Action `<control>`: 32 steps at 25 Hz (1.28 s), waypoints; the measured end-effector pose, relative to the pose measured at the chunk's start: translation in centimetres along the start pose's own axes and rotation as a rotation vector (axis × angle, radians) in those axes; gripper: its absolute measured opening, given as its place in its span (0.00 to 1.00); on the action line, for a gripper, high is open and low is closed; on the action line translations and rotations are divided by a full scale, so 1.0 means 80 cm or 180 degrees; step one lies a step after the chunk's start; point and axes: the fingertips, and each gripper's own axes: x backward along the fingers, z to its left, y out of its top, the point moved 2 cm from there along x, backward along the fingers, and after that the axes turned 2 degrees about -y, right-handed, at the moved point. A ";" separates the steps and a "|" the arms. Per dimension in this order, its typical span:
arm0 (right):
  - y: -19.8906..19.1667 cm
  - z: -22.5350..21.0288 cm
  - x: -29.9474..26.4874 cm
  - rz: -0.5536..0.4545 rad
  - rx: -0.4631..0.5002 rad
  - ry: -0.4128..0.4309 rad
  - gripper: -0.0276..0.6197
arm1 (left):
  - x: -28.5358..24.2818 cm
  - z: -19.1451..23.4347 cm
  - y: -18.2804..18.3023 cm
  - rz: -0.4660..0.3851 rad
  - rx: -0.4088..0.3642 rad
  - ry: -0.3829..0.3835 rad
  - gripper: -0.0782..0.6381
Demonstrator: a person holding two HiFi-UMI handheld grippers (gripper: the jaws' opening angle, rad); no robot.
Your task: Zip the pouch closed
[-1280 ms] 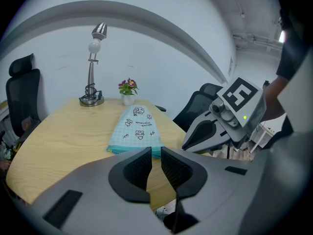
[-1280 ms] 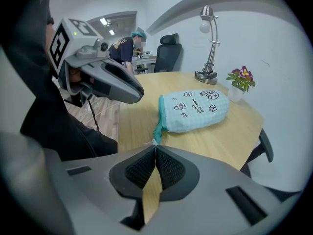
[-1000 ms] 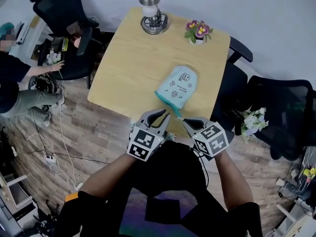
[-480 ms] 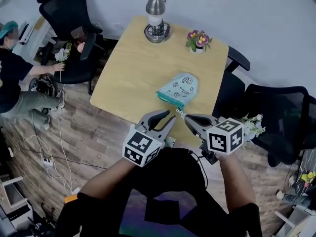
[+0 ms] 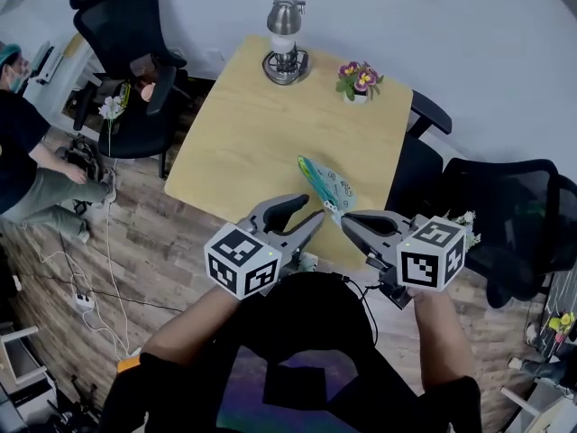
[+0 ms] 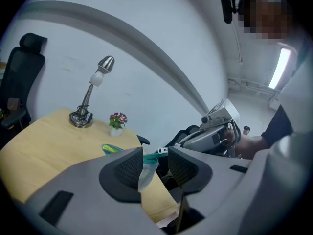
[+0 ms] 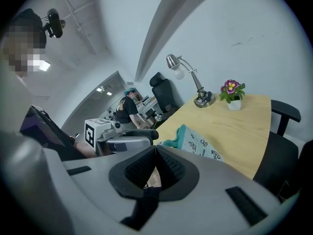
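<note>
Both grippers have risen, tipping the pouch (image 5: 326, 186) up from the surface (image 5: 243, 124), where the right gripper (image 5: 345, 221) pinches its near end and the left gripper (image 5: 314, 208) has just opened loosely around the edge, so it should grab the cloth firmly before any zip pull.

The pouch (image 5: 330, 188) was pale mint cloth printed with small dark figures, with a darker teal zip band along one edge. It was tilted up on edge over the near right part of the desk (image 5: 243, 133). Its near end was raised by the desk's front edge, where the metal zip pull (image 6: 160, 151) sat, and a yellow-green patch showed at its far end.
</note>
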 end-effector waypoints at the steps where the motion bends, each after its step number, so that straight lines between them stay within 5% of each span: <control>1: -0.002 0.001 0.001 0.0008 -0.0002 0.0009 0.07 | 0.000 -0.001 0.001 0.0013 0.0021 -0.0042 0.32; 17: -0.013 0.010 0.024 0.0075 0.0074 0.0047 0.07 | -0.026 -0.041 0.000 0.0246 0.0062 -0.0665 0.30; 24: -0.014 0.005 0.035 0.0072 0.0091 -0.0004 0.07 | -0.031 -0.049 0.006 0.0235 -0.0137 -0.0608 0.16; 32: -0.017 -0.002 0.047 0.0043 0.0074 -0.0069 0.07 | -0.037 -0.064 0.013 0.0286 -0.0406 -0.0639 0.13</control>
